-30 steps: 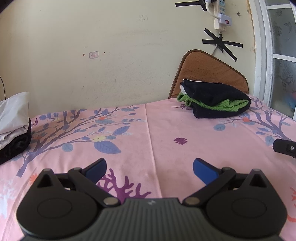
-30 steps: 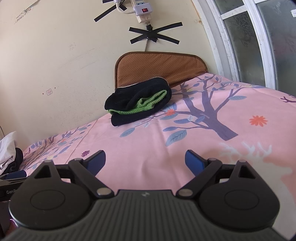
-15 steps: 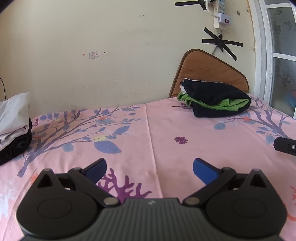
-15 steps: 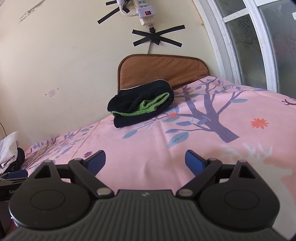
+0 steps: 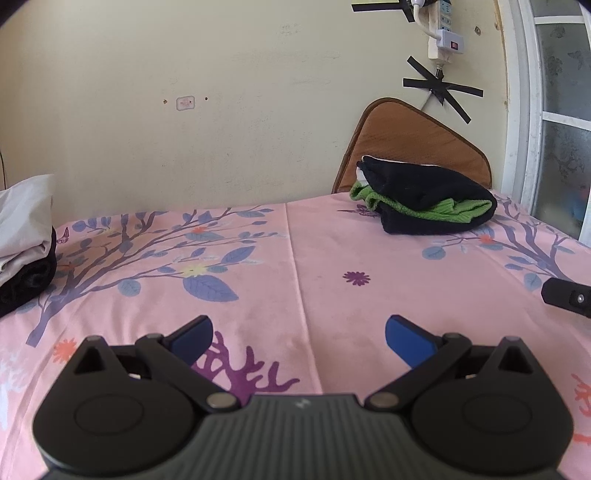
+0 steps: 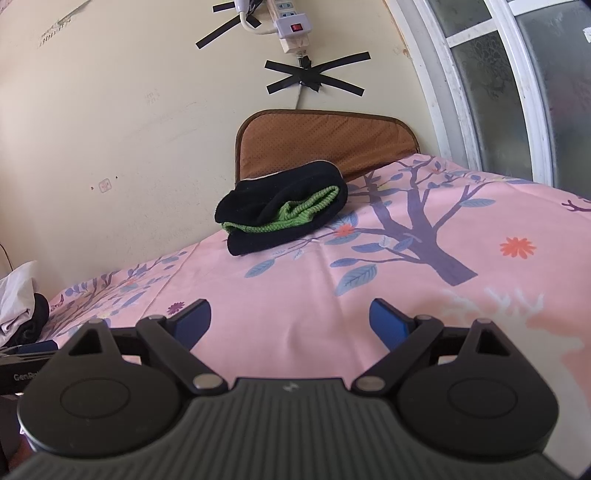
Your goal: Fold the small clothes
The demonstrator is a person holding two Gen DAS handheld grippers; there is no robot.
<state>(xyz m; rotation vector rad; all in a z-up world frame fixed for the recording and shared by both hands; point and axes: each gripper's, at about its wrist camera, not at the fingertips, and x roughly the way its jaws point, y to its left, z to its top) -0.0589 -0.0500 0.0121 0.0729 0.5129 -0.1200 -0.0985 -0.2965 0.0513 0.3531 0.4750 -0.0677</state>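
- My left gripper [image 5: 297, 334] has its blue fingers spread wide, holding nothing, over the smooth pink sheet [image 5: 332, 295].
- My right gripper [image 6: 290, 319] is likewise spread and holding nothing.
- The folded pile [image 6: 282, 212], fuzzy black with ribbed green knit, lies far ahead beside a brown perforated pad [image 6: 325, 142].
- White and black clothes [image 5: 24, 236] sit far left.

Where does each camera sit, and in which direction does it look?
Left wrist: sits on the left gripper, low over the pink sheet, facing the wall; its open blue fingers show, and the right gripper's tip at the right edge.
Right wrist: sits on the right gripper, facing the wall and window; its open fingers show, and part of the left gripper at the left edge.
Shared: black-green pile, brown mat, white pile, power strip.
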